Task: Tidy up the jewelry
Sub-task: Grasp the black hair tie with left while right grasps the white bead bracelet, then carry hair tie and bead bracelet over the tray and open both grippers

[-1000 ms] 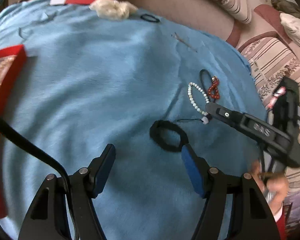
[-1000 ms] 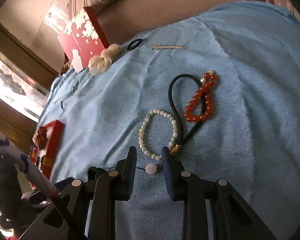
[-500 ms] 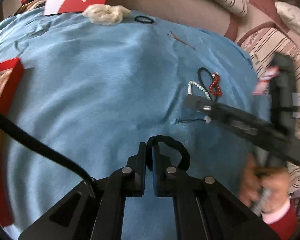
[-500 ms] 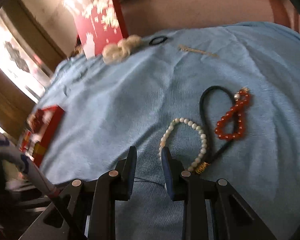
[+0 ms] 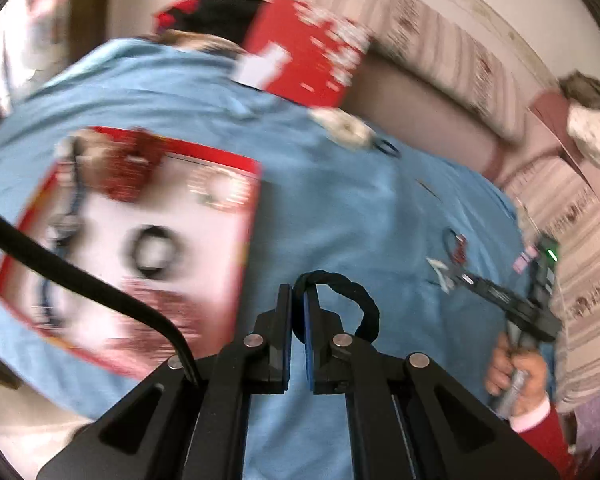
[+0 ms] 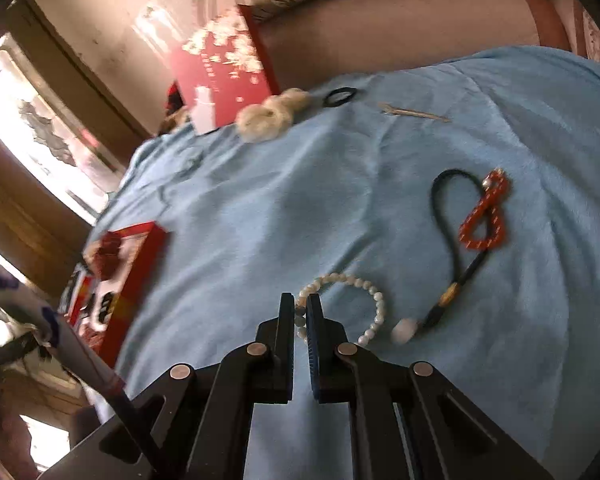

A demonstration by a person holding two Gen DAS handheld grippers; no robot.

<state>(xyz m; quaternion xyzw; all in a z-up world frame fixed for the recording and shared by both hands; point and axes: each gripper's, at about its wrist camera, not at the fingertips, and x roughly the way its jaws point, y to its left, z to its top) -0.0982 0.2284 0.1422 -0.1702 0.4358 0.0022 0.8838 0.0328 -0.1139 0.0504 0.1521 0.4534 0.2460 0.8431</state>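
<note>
My left gripper point(image 5: 299, 300) is shut on a black braided hair tie point(image 5: 360, 300) and holds it lifted above the blue cloth point(image 5: 340, 208), right of the open red jewelry box point(image 5: 140, 232), which is blurred. My right gripper point(image 6: 300, 312) is shut on the white pearl bracelet point(image 6: 364, 292), which lies on the cloth point(image 6: 280, 200). To its right lie a black cord with a white bead point(image 6: 444, 240) and a red bead bracelet point(image 6: 484, 220). The right gripper also shows in the left wrist view point(image 5: 460, 278).
A red box lid point(image 6: 224, 68) leans at the far edge, with a cream scrunchie point(image 6: 272, 114), a thin black hair tie point(image 6: 340, 97) and a metal hair clip point(image 6: 416, 113) near it. The red jewelry box point(image 6: 120, 276) lies at the left.
My left gripper closed on the black braided hair tie, lifted it and swung left towards the red box. My right gripper shifted from the white bead onto the pearl bracelet and closed on it.
</note>
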